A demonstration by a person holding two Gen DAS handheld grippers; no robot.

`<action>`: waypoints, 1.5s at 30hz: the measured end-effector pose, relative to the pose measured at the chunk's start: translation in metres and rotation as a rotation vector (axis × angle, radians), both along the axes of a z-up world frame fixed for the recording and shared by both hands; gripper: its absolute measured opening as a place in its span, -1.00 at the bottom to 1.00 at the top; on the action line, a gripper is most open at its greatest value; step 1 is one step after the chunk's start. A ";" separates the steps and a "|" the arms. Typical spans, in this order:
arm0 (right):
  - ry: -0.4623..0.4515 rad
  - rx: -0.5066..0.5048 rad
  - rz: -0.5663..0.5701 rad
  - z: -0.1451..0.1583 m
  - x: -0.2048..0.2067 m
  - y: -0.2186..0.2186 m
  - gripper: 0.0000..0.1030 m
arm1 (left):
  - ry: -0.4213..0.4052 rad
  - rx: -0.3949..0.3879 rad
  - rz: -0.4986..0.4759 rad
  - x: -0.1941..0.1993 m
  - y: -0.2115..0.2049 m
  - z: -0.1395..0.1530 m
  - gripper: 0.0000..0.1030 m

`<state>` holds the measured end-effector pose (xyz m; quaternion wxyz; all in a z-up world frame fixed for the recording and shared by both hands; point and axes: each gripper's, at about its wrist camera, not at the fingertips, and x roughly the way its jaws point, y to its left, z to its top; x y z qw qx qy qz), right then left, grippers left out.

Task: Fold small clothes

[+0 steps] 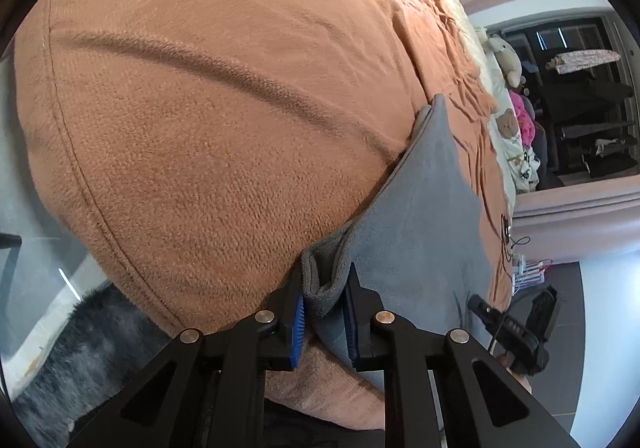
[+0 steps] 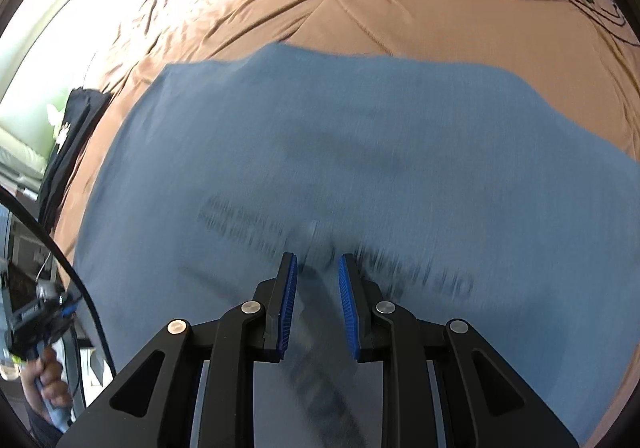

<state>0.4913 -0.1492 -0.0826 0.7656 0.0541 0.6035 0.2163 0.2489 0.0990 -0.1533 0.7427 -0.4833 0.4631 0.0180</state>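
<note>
Grey garment (image 1: pixel 416 207): bunched corner clamped in left gripper (image 1: pixel 325 312); right gripper (image 2: pixel 317 302) above it, grip unclear.

Each claw (image 1: pixel 326 304) is black — blue ribbed pads (image 2: pixel 289 304), silver rivets (a black cable trails).

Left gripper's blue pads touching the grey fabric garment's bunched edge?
Touching. Left wrist view: left gripper pads press both sides of the grey garment's folded edge.

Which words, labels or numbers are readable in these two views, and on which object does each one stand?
Dark print on the grey-blue cotton garment: too blurred to read.
Pale marking on the black gripper in the other hand: too small to read.
Nothing else carries text.
</note>
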 end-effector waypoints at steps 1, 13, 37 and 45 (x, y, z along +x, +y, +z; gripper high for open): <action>-0.001 0.001 -0.008 -0.001 0.003 0.000 -0.64 | 0.002 0.000 -0.001 0.000 0.000 0.000 -0.66; -0.026 -0.009 -0.123 -0.020 0.046 0.014 -0.70 | 0.019 0.005 0.010 0.002 -0.003 0.000 -0.66; -0.056 -0.075 -0.128 0.000 0.054 0.045 -0.70 | -0.076 -0.060 -0.021 -0.004 -0.002 0.014 -0.82; -0.002 0.040 -0.125 0.017 0.004 0.034 -0.57 | -0.188 -0.122 -0.061 0.001 -0.004 0.040 -0.82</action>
